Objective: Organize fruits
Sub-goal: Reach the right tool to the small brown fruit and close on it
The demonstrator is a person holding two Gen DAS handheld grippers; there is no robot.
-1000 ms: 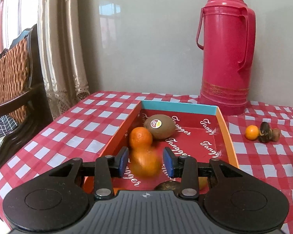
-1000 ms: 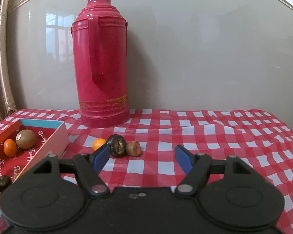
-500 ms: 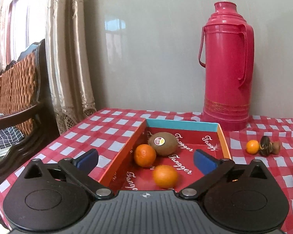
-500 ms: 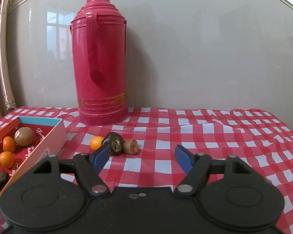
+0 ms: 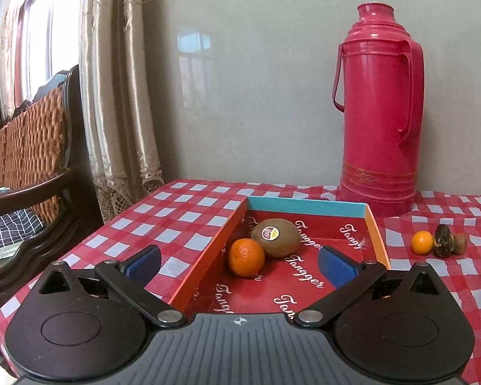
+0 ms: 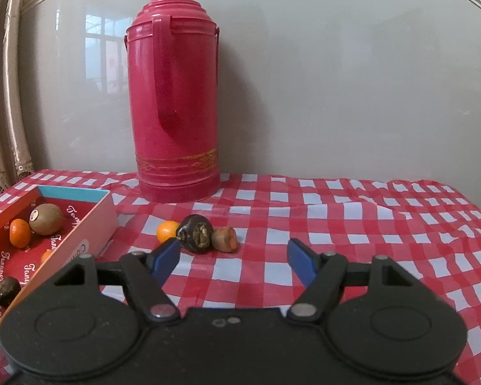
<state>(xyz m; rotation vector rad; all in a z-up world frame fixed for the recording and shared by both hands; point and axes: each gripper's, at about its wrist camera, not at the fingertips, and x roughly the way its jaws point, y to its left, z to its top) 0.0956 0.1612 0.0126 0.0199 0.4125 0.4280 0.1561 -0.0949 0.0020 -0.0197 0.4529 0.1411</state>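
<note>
A shallow red box (image 5: 304,204) with orange sides holds a kiwi (image 5: 275,237) and an orange (image 5: 246,257). My left gripper (image 5: 239,267) hangs over the box's near end, open wide and holding nothing. On the cloth right of the box lie a small orange (image 6: 166,230), a dark round fruit (image 6: 195,233) and a brown piece (image 6: 225,239). My right gripper (image 6: 234,258) stands open just short of them, nothing between its fingers. The right wrist view also shows the box (image 6: 89,227) with a second orange (image 6: 47,254) and a dark fruit (image 6: 7,291) inside.
A tall pink thermos (image 6: 176,96) stands against the wall behind the box and the loose fruit. A red-and-white checked cloth (image 6: 368,224) covers the table. A wicker-backed chair (image 5: 32,147) and curtains stand off the table's left edge.
My left gripper opened and let go of an orange, which now lies in the box. Its view then tilted up, hiding that orange behind the gripper body. The right gripper stayed put.
</note>
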